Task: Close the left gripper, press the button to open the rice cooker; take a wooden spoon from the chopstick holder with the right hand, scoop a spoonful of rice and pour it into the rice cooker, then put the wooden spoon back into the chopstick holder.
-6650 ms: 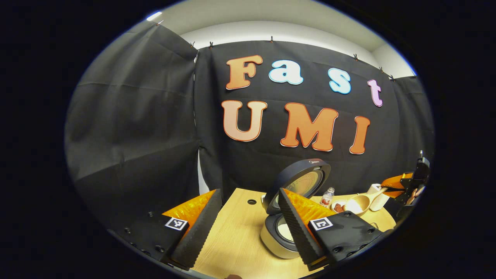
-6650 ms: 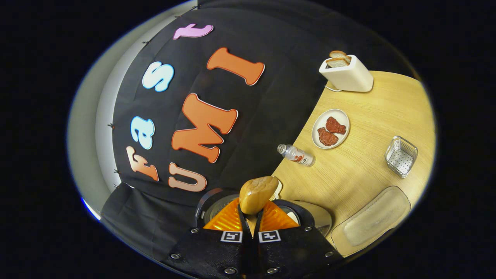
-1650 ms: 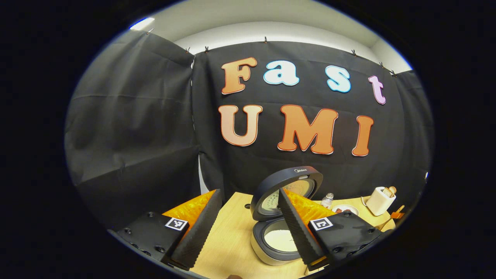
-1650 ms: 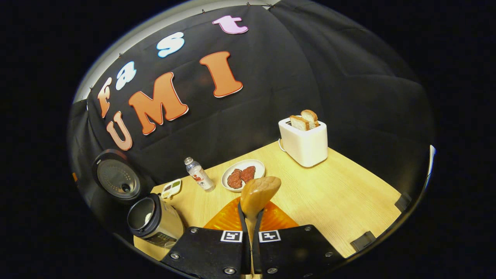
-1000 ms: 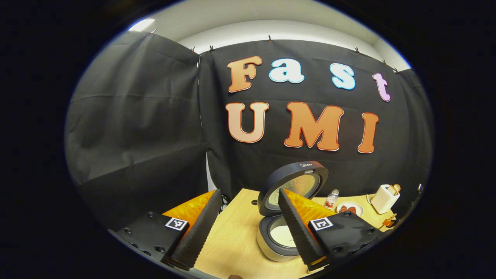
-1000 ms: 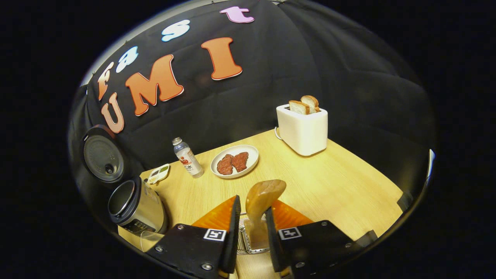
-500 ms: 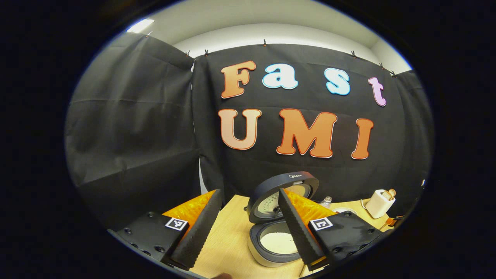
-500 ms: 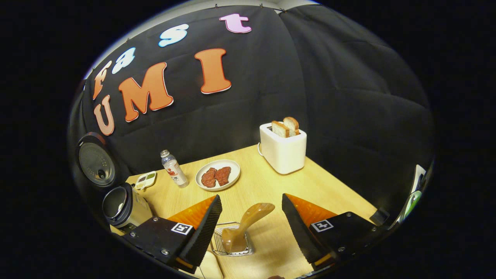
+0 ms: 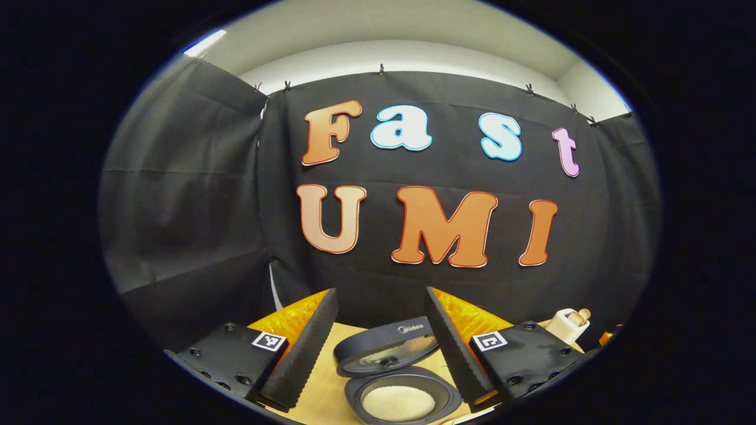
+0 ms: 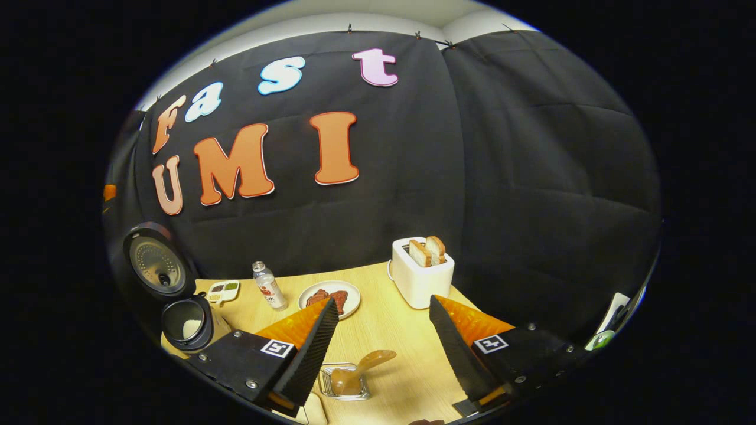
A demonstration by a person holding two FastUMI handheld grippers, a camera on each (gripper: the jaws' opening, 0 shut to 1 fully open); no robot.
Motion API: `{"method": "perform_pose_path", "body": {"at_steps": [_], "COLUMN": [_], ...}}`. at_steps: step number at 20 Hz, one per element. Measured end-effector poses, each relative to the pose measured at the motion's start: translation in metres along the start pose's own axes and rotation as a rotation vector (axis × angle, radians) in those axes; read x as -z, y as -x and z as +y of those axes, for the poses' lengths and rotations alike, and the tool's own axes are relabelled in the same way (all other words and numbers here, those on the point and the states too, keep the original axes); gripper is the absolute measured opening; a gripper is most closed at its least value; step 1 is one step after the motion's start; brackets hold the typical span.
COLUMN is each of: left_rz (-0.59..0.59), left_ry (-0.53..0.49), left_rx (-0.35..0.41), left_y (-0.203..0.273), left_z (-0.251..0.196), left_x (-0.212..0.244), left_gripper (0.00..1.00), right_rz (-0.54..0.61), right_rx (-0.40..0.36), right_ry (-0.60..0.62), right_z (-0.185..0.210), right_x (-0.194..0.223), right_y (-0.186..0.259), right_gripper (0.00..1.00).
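Toaster (image 10: 422,271), plate (image 10: 349,298) and bottle (image 10: 269,287) stand on the bench (image 10: 390,330) behind the wide-open, empty right hand-held gripper (image 10: 379,342). Wooden spoon (image 10: 357,370) leans in the chopstick holder (image 10: 345,383), bowl up-right. Left hand-held gripper (image 9: 378,345) wide open, empty, above the open rice cooker (image 9: 401,386).

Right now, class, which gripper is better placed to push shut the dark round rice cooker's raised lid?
Likely left. The left gripper hangs open directly before the rice cooker; from the right gripper, open above the wooden spoon, it sits far off.
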State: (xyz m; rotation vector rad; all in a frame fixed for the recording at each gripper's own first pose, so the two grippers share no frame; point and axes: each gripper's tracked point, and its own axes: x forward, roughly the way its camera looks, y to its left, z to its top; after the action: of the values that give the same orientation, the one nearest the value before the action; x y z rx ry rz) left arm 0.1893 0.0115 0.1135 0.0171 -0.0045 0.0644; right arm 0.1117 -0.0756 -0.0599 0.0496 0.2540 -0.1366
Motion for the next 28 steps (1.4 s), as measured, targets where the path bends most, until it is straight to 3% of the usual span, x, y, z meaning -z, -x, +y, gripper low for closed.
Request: {"method": "perform_pose_path", "body": {"at_steps": [6, 12, 19, 28], "left_rz": [0.065, 0.165, 0.235, 0.264], "left_ry": [-0.027, 0.0, 0.012, 0.007], "left_rx": [0.038, 0.065, 0.069, 0.121], "left_y": [-0.083, -0.122, -0.119, -0.054], "left_z": [-0.015, -0.024, -0.023, -0.053], "left_x": [0.025, 0.074, 0.112, 0.141], "left_gripper": [0.97, 0.98, 0.99, 0.99], "right_rz": [-0.005, -0.002, 0.014, 0.05], "right_rx": [-0.008, -0.003, -0.008, -0.05], "right_ry": [-0.007, -0.003, -0.017, -0.027], "right_z": [0.004, 0.002, -0.001, 0.001], "right_x": [-0.007, -0.009, -0.001, 0.018], "right_y": [-0.001, -0.005, -0.007, -0.007], "right_gripper": [0.95, 0.95, 0.95, 0.95]}}
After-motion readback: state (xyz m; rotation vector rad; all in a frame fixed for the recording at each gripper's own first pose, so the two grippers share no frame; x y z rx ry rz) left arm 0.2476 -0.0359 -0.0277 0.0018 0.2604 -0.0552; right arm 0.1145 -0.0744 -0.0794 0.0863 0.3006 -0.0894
